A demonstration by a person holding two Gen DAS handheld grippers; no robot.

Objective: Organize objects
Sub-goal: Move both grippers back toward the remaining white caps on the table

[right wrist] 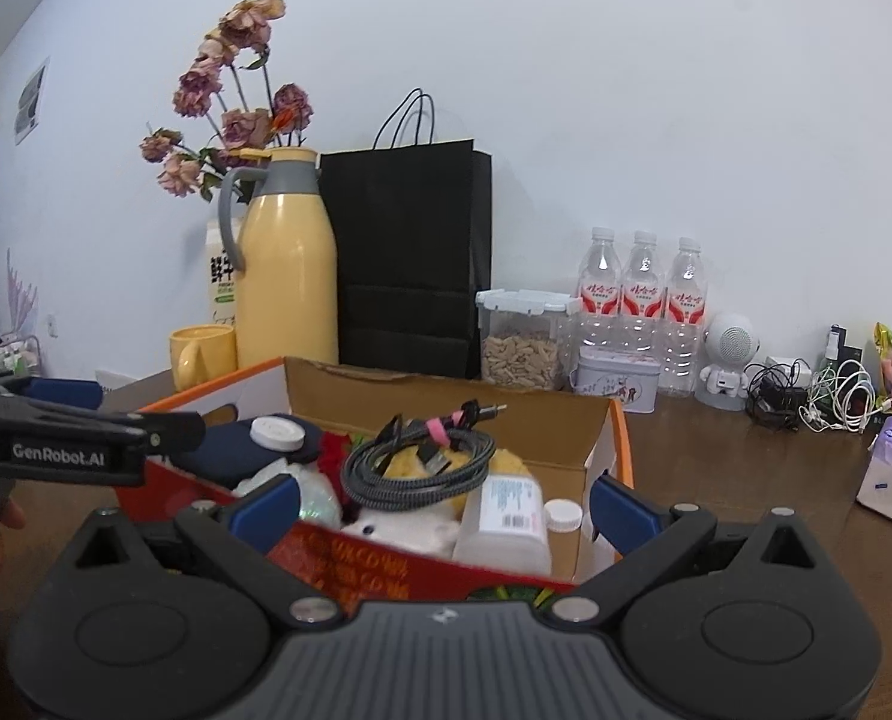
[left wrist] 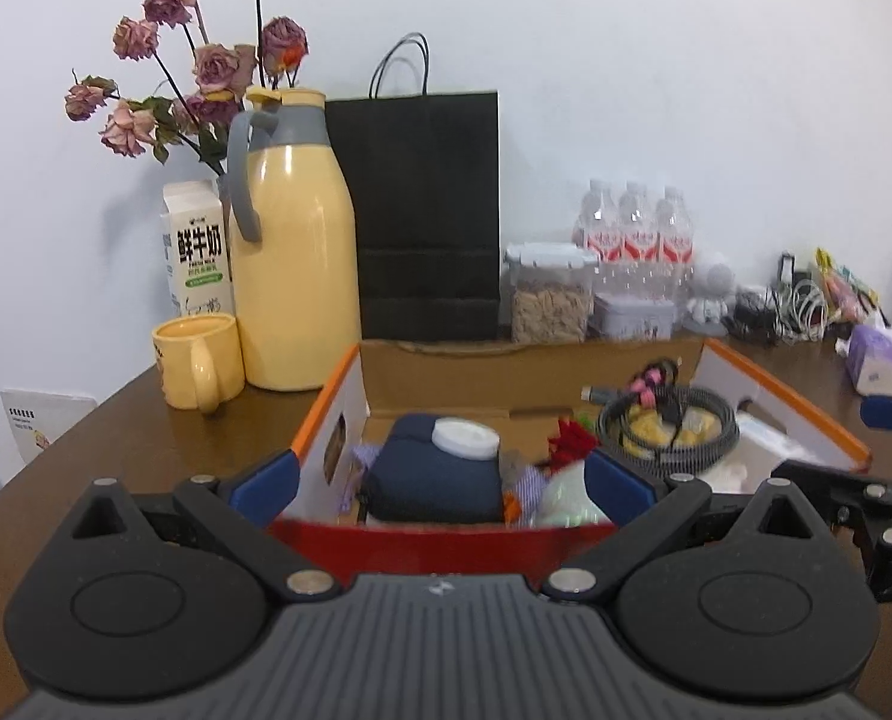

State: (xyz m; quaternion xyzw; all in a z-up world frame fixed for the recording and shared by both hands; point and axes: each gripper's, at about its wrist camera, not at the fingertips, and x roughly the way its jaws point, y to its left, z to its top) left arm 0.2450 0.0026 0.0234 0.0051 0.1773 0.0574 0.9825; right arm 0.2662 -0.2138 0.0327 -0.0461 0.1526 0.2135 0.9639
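Setting: brown wooden table (left wrist: pixel 146 438) against a plain white wall, crowded along its back edge.

Back row: dried roses (left wrist: pixel 194 60), a milk carton (left wrist: pixel 197 246), a yellow thermos jug (left wrist: pixel 293 252) with a matching mug (left wrist: pixel 197 360), a black paper bag (left wrist: pixel 428 210), a lidded snack canister (right wrist: pixel 523 339), three water bottles (right wrist: pixel 643 294) and a small white robot-shaped speaker (right wrist: pixel 727 360).

Far right: loose charger cables (right wrist: pixel 805 396) and a tissue pack (left wrist: pixel 886 360) lie on the bare tabletop, well apart from the box.

Box: an open cardboard box (left wrist: pixel 338 396) with orange-edged flaps and a red front wall stands in the middle of the table, directly ahead of both cameras.

Contents: a navy pouch (left wrist: pixel 440 480) with a white round lid (left wrist: pixel 466 438) on top, a coiled braided cable (right wrist: pixel 416 468) tied with a pink strap, a pale plastic bottle (right wrist: pixel 505 516), something red and something soft and white, jumbled together.

Left gripper (left wrist: pixel 440 480): fingers spread wide, holding nothing, poised at the box's near wall over the pouch.

Right gripper (right wrist: pixel 443 504): likewise spread and empty, at the box's near right corner.

Progress: judging by the heaped box, much has apparently been gathered, but nothing is sorted within it.

Remaining: cables and tissues at the right look like the likeliest items yet to be tidied; which things belong to the job cannot be told.
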